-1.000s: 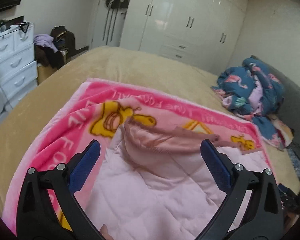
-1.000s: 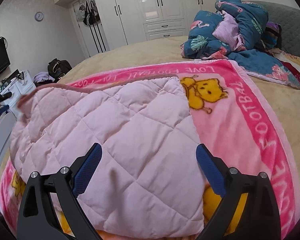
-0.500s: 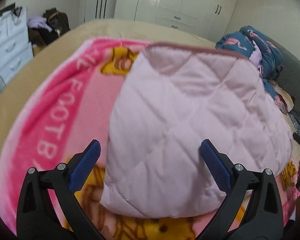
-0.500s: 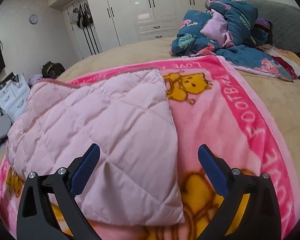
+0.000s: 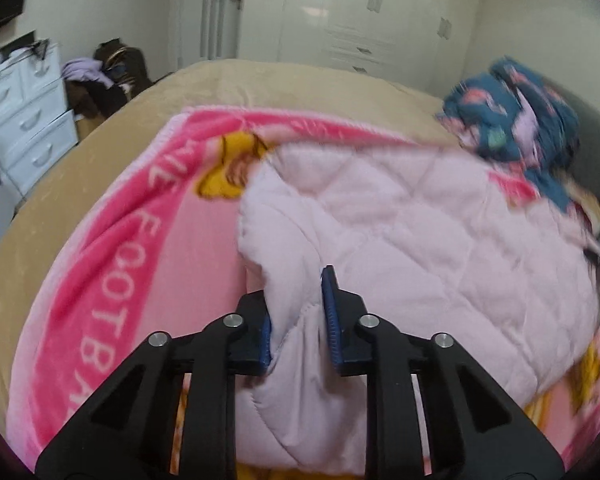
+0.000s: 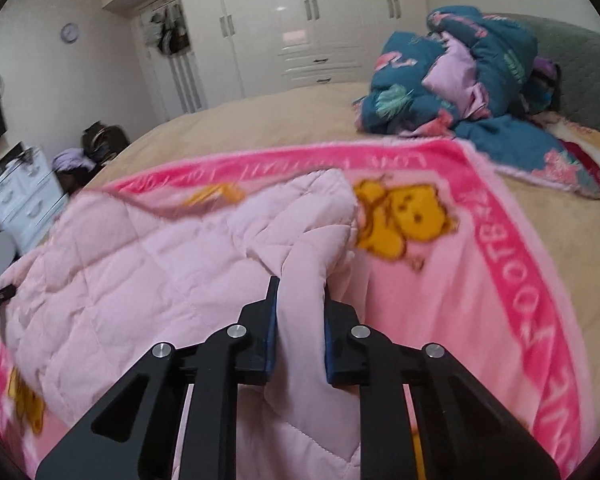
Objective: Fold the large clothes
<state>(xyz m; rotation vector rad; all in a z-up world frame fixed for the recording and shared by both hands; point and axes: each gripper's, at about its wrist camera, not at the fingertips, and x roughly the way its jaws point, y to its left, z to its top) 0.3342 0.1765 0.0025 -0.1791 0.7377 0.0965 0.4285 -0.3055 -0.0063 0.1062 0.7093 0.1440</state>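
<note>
Pinching pale pink quilted garment with both grippers, jaws just snapped closed from wide. Left gripper has bunched fold near garment's left edge, right gripper same at right edge. From my end garment lies on pink bear blanket, spread over tan bed.

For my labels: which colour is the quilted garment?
Pale pink, plain, with diamond stitching: the garment shows best in the right wrist view.
</note>
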